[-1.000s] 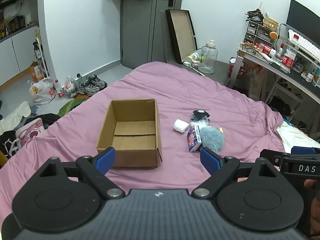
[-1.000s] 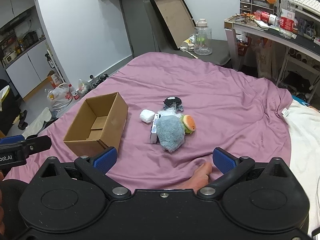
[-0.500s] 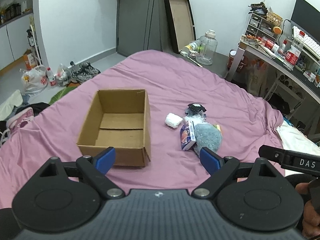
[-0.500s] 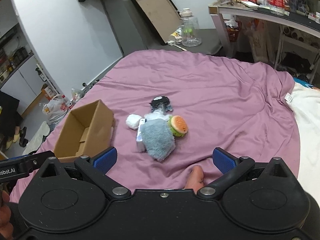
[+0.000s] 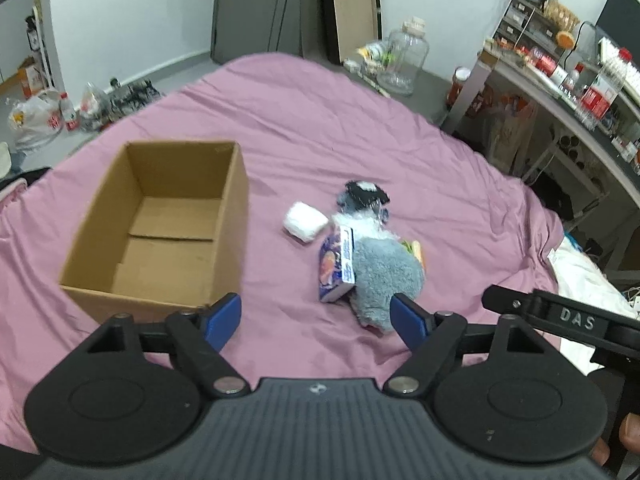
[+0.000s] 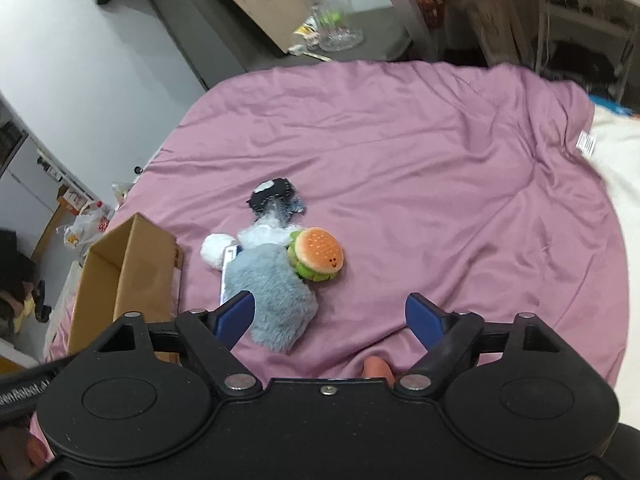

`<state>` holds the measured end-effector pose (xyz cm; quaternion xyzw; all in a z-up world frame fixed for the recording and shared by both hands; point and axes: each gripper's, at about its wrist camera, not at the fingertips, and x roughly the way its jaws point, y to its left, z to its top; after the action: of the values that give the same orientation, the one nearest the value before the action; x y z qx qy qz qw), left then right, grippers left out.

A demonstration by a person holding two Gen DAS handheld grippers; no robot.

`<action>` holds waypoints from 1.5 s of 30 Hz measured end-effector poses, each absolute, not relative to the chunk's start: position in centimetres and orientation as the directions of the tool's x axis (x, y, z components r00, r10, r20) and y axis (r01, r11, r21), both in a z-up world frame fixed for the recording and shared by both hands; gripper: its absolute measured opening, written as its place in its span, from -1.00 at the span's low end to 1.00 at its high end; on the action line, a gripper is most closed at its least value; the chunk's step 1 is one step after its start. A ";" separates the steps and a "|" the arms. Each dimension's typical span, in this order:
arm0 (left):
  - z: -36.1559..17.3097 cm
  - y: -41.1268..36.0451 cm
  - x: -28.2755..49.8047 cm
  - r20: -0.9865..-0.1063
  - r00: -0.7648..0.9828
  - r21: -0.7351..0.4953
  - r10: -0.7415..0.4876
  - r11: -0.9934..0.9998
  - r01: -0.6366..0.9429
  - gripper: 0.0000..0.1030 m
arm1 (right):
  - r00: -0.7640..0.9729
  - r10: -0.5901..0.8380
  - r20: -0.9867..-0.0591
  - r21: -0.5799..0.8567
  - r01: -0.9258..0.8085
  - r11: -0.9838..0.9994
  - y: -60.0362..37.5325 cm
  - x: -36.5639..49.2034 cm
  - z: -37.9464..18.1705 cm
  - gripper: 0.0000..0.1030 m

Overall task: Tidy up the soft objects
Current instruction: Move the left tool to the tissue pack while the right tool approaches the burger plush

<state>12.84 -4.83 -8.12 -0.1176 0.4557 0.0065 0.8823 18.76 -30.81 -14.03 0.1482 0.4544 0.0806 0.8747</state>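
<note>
Box: open cardboard box (image 5: 160, 224) on the purple bedsheet (image 5: 320, 120), nothing inside but its bare floor flaps.
Soft pile: just right of the box, apart from it; grey plush (image 6: 272, 292) touching the burger plush (image 6: 318, 254), a printed packet (image 5: 336, 264) leaning on the grey plush's box side.
White roll: white bundle (image 5: 304, 222) between box and pile.
Dark item: black-and-white piece (image 6: 272, 196) at the pile's far end.
Left gripper (image 5: 316, 316): jaws closing, nothing between them, near the box's front corner.
Right gripper (image 6: 330, 318): jaws closing, empty, left fingertip over the grey plush.
Change: both cameras sit lower and nearer the box than a second ago; jaws narrower.
</note>
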 end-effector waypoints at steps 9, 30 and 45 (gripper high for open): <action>-11.5 -6.2 16.8 -0.847 0.511 -0.252 -0.147 0.957 -0.143 0.35 | 0.536 0.352 -0.767 0.432 0.025 0.902 -32.0 21.9 -16.6 0.59; -16.6 -4.8 23.8 -0.877 0.466 -0.276 -0.117 0.917 -0.288 0.05 | 0.427 0.374 -0.823 0.445 0.077 0.892 -30.9 27.8 -21.6 0.58; -18.5 -4.5 28.0 -0.890 0.421 -0.325 -0.177 0.893 -0.311 -0.07 | 0.397 0.423 -0.814 0.498 0.104 0.861 -30.1 30.9 -22.7 0.51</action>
<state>28.02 -4.53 -18.46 -0.2276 0.5365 0.0411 0.8116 30.90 -30.08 -22.72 0.2440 0.5397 0.0998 0.7995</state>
